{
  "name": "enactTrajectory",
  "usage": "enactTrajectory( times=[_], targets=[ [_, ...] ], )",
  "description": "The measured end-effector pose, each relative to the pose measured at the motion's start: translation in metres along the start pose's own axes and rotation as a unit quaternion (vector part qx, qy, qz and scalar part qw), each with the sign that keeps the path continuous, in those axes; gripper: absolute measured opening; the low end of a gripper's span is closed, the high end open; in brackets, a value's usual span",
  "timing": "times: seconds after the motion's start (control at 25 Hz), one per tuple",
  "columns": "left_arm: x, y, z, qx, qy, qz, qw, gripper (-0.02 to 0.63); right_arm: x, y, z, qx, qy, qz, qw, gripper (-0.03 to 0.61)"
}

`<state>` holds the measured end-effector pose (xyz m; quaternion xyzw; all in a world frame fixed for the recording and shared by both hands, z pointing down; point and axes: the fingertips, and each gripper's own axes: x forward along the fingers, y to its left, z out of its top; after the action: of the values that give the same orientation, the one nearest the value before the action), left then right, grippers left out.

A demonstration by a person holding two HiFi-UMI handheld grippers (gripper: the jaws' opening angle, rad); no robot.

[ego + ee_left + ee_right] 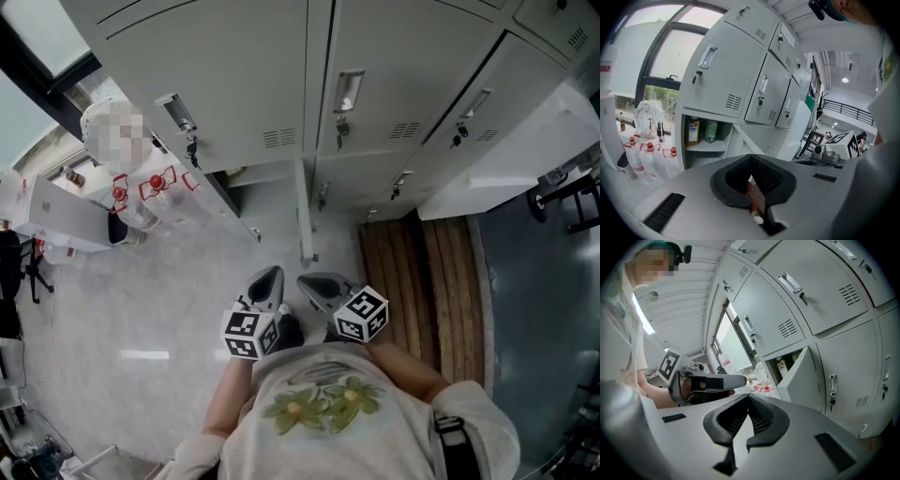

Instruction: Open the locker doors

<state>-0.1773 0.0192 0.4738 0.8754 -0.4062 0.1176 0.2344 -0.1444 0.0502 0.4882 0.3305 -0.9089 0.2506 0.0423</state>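
A bank of grey lockers (234,75) fills the far side. One lower door (305,211) stands open, edge-on to me. Inside that compartment (701,133) a shelf holds two bottles, and the same open door (801,376) shows in the right gripper view. The upper doors (722,70) with their handles and keys are closed. Both grippers hover side by side in front of the open door, clear of the lockers. My left gripper (270,274) has its jaws together with nothing held. My right gripper (309,281) is shut and empty too. The left gripper (733,380) reaches in from the left of the right gripper view.
Several water bottles with red labels (150,187) stand on the floor at the left. A wooden slatted platform (422,272) lies on the floor at the right. Past it a large white panel (525,159), possibly another open door, juts out from the lockers.
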Motion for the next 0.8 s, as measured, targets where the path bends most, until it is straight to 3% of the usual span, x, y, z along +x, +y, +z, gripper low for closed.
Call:
enactTrajectory(
  times=[0.2, 0.44, 0.8],
  targets=[
    [0.005, -0.009, 0.011, -0.002, -0.007, 0.013, 0.9999, 0.029, -0.020, -0.011, 0.024, -0.013, -0.025, 0.013, 1.000, 0.029],
    [0.012, -0.017, 0.021, 0.007, -0.015, 0.038, 0.9992, 0.029, -0.033, -0.050, 0.041, -0.031, -0.038, -0.023, 0.999, 0.031],
    [0.016, -0.025, 0.029, 0.005, -0.020, 0.072, 0.9972, 0.029, -0.029, -0.100, 0.049, -0.019, -0.033, -0.047, 0.998, 0.032]
  ],
)
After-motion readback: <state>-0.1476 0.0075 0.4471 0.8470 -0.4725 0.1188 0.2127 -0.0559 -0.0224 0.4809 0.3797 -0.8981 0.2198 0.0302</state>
